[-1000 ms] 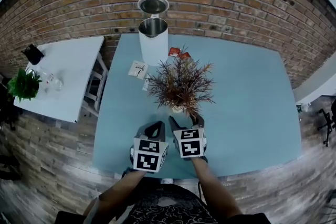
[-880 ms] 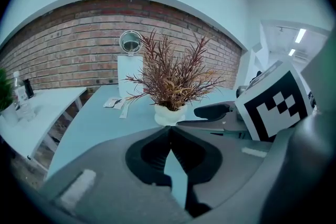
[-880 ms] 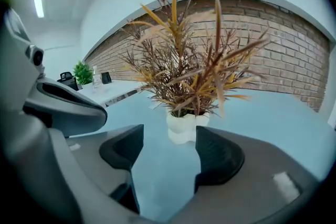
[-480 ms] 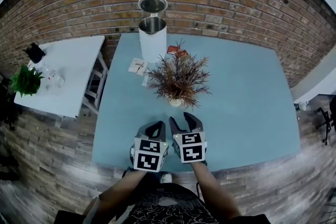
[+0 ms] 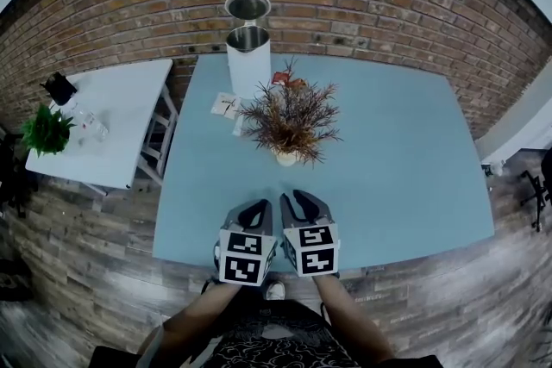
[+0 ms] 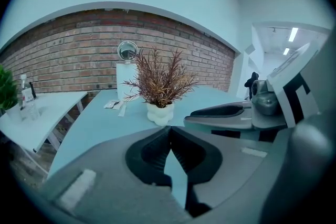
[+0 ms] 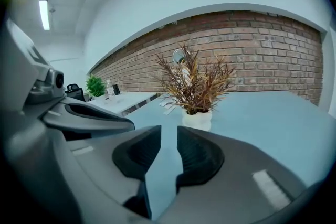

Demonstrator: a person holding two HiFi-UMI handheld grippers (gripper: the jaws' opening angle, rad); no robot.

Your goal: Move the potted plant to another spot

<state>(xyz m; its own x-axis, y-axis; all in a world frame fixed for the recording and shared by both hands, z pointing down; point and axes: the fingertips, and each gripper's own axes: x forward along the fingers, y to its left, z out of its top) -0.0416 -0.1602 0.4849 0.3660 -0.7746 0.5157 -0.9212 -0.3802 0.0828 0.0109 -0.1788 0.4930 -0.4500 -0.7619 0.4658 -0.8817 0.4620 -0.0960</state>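
Observation:
The potted plant (image 5: 287,121), dry brown-red twigs in a small white pot (image 5: 287,157), stands upright on the blue table (image 5: 405,168), free of both grippers. It also shows ahead of the jaws as the plant (image 6: 159,84) and the plant (image 7: 195,84). My left gripper (image 5: 256,208) is near the table's front edge, and its jaws (image 6: 169,129) meet at the tips with nothing in them. My right gripper (image 5: 298,201) sits beside it, well short of the pot. Its jaws have just been closing and stand a narrow gap apart (image 7: 169,131), empty.
A white cylindrical bin (image 5: 248,56) with a round metal lid stands at the table's far edge by the brick wall. Paper slips (image 5: 226,108) and red packets (image 5: 285,80) lie near it. A white side table (image 5: 112,116) at left carries a green plant (image 5: 45,132).
The right gripper's jaws, wide at the pot a second ago, have narrowed. Both grippers have drawn back toward the table's front edge, leaving the plant standing alone.

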